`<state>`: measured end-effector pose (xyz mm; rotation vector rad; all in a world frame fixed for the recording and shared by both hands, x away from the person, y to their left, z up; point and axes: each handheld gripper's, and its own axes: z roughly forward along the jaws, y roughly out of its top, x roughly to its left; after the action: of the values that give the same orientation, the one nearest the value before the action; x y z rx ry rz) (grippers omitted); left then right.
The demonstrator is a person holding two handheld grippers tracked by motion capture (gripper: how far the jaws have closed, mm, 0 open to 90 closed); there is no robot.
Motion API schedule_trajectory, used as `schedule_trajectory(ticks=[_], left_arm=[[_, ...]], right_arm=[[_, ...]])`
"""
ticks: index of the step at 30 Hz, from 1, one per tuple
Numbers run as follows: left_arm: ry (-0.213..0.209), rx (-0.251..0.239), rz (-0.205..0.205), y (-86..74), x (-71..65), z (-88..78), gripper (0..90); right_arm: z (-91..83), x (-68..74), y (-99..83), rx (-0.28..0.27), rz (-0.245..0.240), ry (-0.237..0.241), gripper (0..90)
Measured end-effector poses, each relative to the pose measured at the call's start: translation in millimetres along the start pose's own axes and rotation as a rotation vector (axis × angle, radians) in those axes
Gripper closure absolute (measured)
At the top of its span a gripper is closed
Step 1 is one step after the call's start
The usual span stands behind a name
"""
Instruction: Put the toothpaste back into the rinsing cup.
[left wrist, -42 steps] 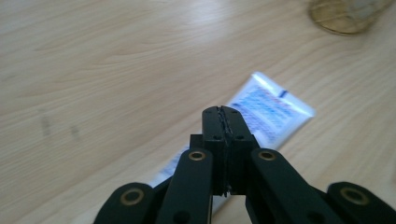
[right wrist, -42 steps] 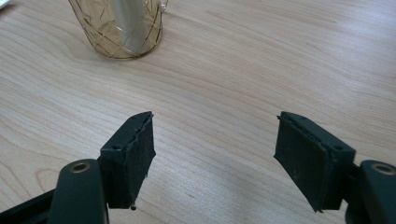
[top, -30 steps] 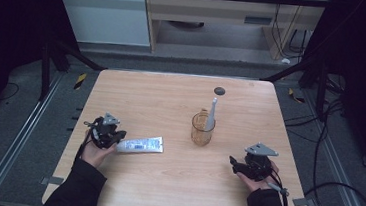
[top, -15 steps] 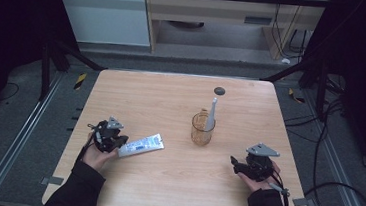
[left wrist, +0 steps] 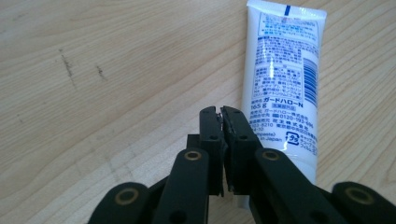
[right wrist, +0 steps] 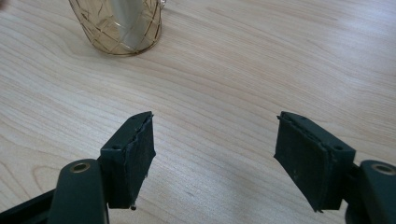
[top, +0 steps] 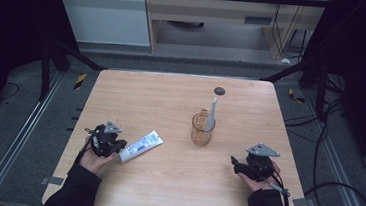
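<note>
**Grippers at the Near Edge, Tube Lying Free**

The table [top: 171, 97] had a rectangular top of pale wood with fine, straight grain and a matte finish.

The left gripper [left wrist: 221, 112] sat at the near left, held in the person's left hand [top: 96, 159]. Its two black, blocky jaws stood almost together, with only a hairline slit between the rough pads; they had just been opening slightly. Nothing lay between them.

The tube [left wrist: 284, 79] lay flat on the wood just beside the left gripper, on its right in the left gripper view. It was a white, glossy plastic tube with a flat crimped end, blue print and a barcode. The jaw tips sat close against its edge without gripping it. In the high view the tube [top: 140, 146] lay at a slant, its crimped end toward the table's centre.

The right gripper [right wrist: 215, 140] rested at the near right in the right hand [top: 260, 179]. Its jaws stood wide apart, with worn, pitted pads, and held nothing; bare wood showed between them.

The cup [top: 202, 129] stood upright near the centre, well apart from both grippers. It was clear amber, round, with a diamond-cut pattern. A slim white brush [top: 212, 113] leaned inside it. A small dark disc [top: 219, 90] lay flat behind it.
</note>
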<state>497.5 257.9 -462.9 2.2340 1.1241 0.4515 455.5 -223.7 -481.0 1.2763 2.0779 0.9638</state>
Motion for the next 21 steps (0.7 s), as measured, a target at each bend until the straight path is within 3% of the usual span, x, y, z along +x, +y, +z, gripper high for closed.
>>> schedule_trajectory(ticks=[5, 7, 13, 21], left_arm=[[-0.019, -0.036, 0.003, 13.3, 4.0, -17.5, 76.7], [-0.035, -0.037, 0.030, 19.7, 2.9, -22.1, 72.8], [-0.059, 0.005, 0.100, 37.0, -5.9, -24.6, 60.8], [-0.069, 0.083, 0.144, 53.1, -12.8, -12.5, 51.4]], right_arm=[[1.4, -1.7, 0.2, 0.002, 0.007, 0.003, 28.2], [1.2, -2.7, 0.2, 0.003, 0.011, 0.002, 28.1], [-3.4, -5.4, 1.8, -0.008, 0.016, 0.000, 27.7], [-4.2, -5.2, 1.5, -0.001, 0.008, 0.005, 26.9]])
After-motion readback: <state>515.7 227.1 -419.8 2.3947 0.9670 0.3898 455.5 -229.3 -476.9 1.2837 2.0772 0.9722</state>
